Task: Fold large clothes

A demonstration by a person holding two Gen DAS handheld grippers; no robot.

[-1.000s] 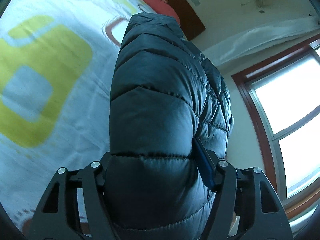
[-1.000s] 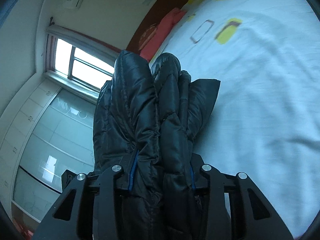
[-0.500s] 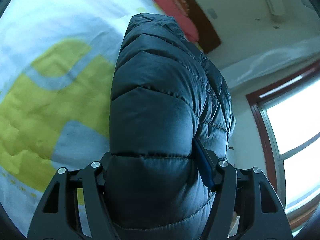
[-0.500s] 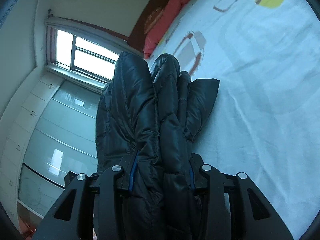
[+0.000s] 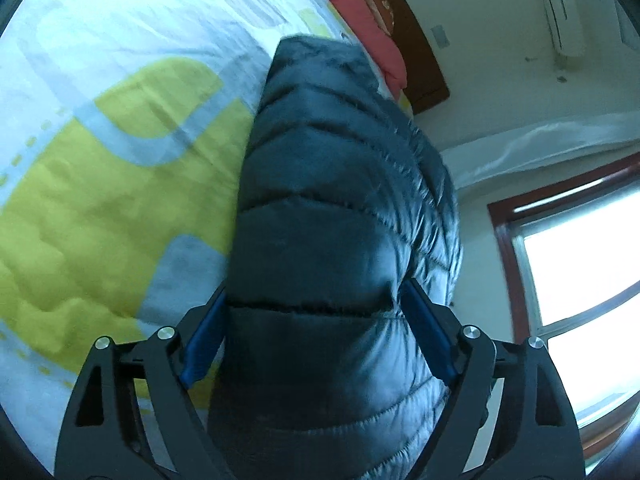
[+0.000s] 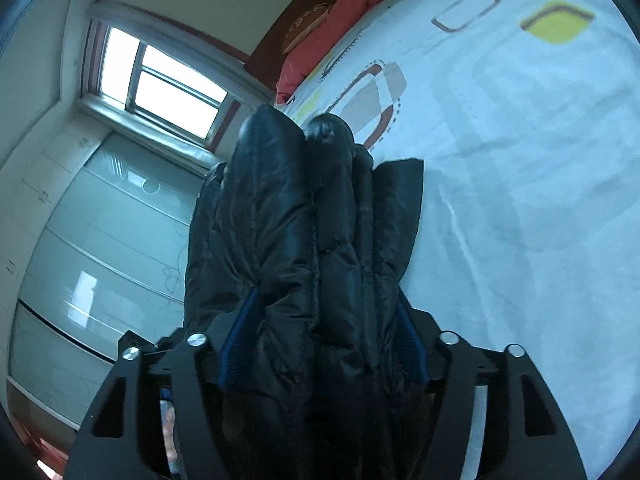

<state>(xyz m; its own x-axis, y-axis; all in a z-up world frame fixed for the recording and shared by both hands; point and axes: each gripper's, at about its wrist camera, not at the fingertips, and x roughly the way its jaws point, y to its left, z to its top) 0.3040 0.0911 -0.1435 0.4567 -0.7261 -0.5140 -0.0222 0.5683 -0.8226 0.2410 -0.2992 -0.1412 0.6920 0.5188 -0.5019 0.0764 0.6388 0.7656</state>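
A dark quilted puffer jacket (image 5: 344,216) fills the middle of the left wrist view, over a white bedsheet (image 5: 100,184) with yellow and grey shapes. My left gripper (image 5: 316,312) has its jaws spread wider than before, with the jacket bulging between the blue pads (image 5: 202,340). In the right wrist view the jacket (image 6: 304,224) is bunched in several thick folds, and my right gripper (image 6: 324,316) is shut on it. The jacket hides both sets of fingertips.
The bed (image 6: 520,160) stretches to the right in the right wrist view. A red pillow (image 5: 360,12) and a dark headboard (image 5: 416,40) lie at its far end. A window (image 5: 580,264) and glass wardrobe doors (image 6: 100,248) stand beside the bed.
My left gripper's jaws have spread apart; both blue pads now show beside the jacket. Both grippers have swung relative to the bed, with the sheet close under the left one. The right gripper still grips the jacket.
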